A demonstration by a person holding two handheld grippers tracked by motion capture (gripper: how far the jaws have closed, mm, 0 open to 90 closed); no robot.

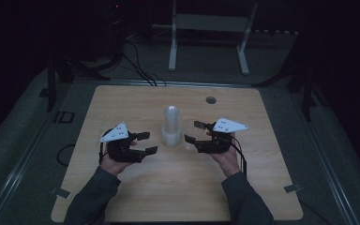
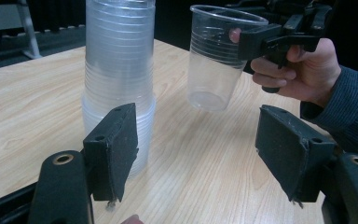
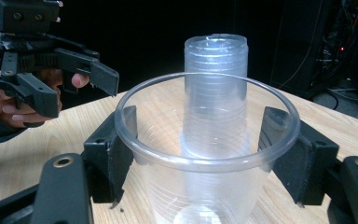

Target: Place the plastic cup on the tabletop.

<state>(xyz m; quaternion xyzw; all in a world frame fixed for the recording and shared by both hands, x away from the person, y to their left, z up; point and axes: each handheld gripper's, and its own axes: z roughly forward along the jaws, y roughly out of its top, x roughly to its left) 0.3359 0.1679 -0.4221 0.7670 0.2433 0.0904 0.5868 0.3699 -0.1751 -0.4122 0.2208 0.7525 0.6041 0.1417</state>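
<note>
One stack of clear cups point(image 1: 171, 127) is stood on the worktop point(image 1: 136, 101). One single cup point(image 3: 205, 154) is clamped by the right gripper point(image 3: 205, 154). The left gripper point(image 2: 200, 149) is held wide, empty.

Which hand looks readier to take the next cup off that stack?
Probably the left. The left gripper has open, empty fingers right beside the stack of cups, while the right gripper is already clamped on a single clear cup.

Cup stack point(image 1: 171, 125) stands between both grippers; tabletop point(image 1: 178, 187) elsewhere bare.
</note>
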